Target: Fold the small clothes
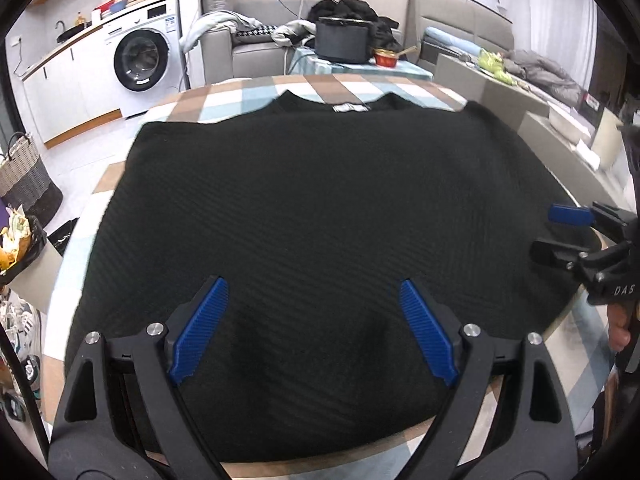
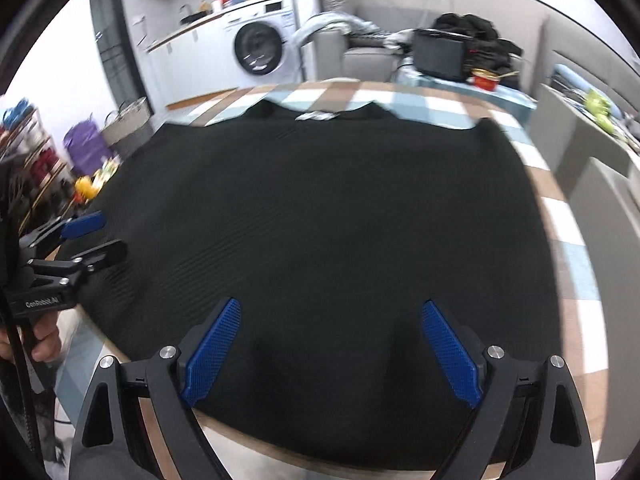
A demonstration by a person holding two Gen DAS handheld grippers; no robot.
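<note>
Overhead, both wrist cameras are looking across a round table (image 1: 256, 90) that is wearing a checked cloth of brown, white and pale blue squares. Behind it, 1 washer (image 1: 146, 60) is sitting under a white counter, 1 grey sofa (image 1: 240, 46) is carrying heaped clothes, and 1 dark pot (image 1: 342, 40) is standing beside 1 red bowl (image 1: 386, 57) on a smaller table. 1 woven basket (image 1: 22, 168) is standing on the floor at the left. 1 black ribbed top (image 1: 320, 208) is lying spread flat on the cloth, covering most of it, with its neckline and white label (image 1: 350, 108) pointing toward the far side and its hem running along the near edge. The left gripper (image 1: 314, 328) is hovering over the near hem, its 2 blue-padded fingers (image 1: 200, 332) standing wide apart and holding nothing. The right gripper (image 2: 332, 352) is hovering likewise over the hem, jaws spread wide with the fabric showing between them. Each gripper is also showing in the other's view at the garment's side edge, with its jaws parted there too. A person's fingers are wrapping each handle.
</note>
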